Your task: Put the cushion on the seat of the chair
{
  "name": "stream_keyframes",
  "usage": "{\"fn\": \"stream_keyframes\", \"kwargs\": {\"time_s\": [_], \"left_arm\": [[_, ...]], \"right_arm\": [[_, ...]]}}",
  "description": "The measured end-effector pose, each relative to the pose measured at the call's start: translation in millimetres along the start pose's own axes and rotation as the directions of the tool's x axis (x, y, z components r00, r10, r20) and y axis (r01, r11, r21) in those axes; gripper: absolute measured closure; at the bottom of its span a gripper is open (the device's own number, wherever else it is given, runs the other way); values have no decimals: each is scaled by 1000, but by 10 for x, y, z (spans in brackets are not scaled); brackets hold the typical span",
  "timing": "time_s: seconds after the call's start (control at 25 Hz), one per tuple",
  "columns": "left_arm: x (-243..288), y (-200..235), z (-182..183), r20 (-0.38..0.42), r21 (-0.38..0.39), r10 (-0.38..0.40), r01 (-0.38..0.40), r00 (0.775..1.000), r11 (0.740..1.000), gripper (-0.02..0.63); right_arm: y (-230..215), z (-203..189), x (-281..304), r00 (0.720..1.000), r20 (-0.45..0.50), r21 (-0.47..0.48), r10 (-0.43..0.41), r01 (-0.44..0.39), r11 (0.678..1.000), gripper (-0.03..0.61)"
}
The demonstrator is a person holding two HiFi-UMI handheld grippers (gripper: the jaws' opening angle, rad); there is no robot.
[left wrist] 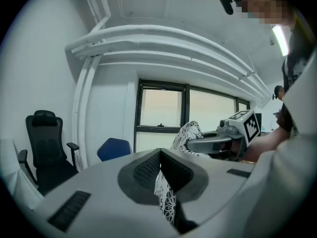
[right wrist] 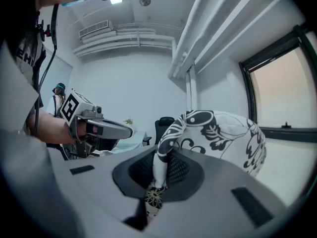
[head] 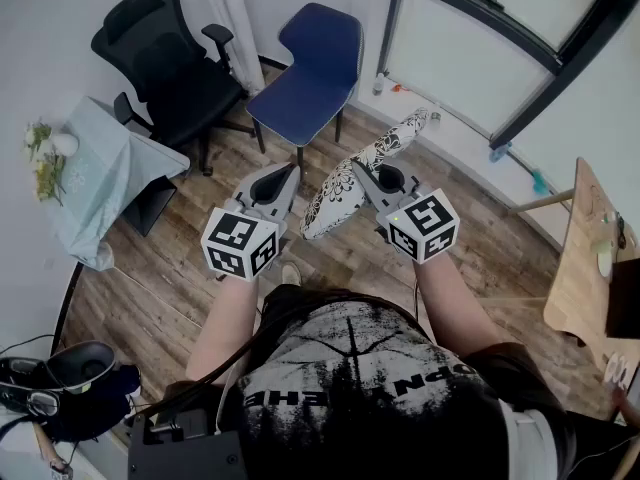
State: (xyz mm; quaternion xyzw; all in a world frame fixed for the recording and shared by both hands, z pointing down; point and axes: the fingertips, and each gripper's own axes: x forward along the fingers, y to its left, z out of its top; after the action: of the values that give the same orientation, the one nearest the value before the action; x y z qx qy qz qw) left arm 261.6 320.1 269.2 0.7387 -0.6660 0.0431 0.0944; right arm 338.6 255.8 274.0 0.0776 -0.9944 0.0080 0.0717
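Observation:
A white cushion with a black flower print hangs in the air between my two grippers. My left gripper is shut on its near left edge, and a fold of printed cloth is pinched between the jaws. My right gripper is shut on the other edge, with the cushion bulging up beyond the jaws. The blue chair stands just beyond the cushion, its seat bare; the left gripper view shows the blue chair ahead to the left.
A black office chair stands left of the blue one. A small table with a pale cloth and flowers is at the left wall. A wooden table is at the right, window frames behind.

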Motion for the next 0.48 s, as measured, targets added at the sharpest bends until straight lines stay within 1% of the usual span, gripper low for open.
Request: {"fn": "stream_keyframes", "kwargs": {"time_s": [0.28, 0.48], "left_arm": [[1, 38, -3, 1, -5, 9, -9, 1000, 1000, 598], [-19, 70, -23, -1, -11, 19, -19, 1000, 1000, 598]], "right_arm": [[27, 32, 34, 1000, 7, -25, 7, -7, 1000, 554], [34, 57, 56, 1000, 6, -4, 13, -13, 1000, 554]]}}
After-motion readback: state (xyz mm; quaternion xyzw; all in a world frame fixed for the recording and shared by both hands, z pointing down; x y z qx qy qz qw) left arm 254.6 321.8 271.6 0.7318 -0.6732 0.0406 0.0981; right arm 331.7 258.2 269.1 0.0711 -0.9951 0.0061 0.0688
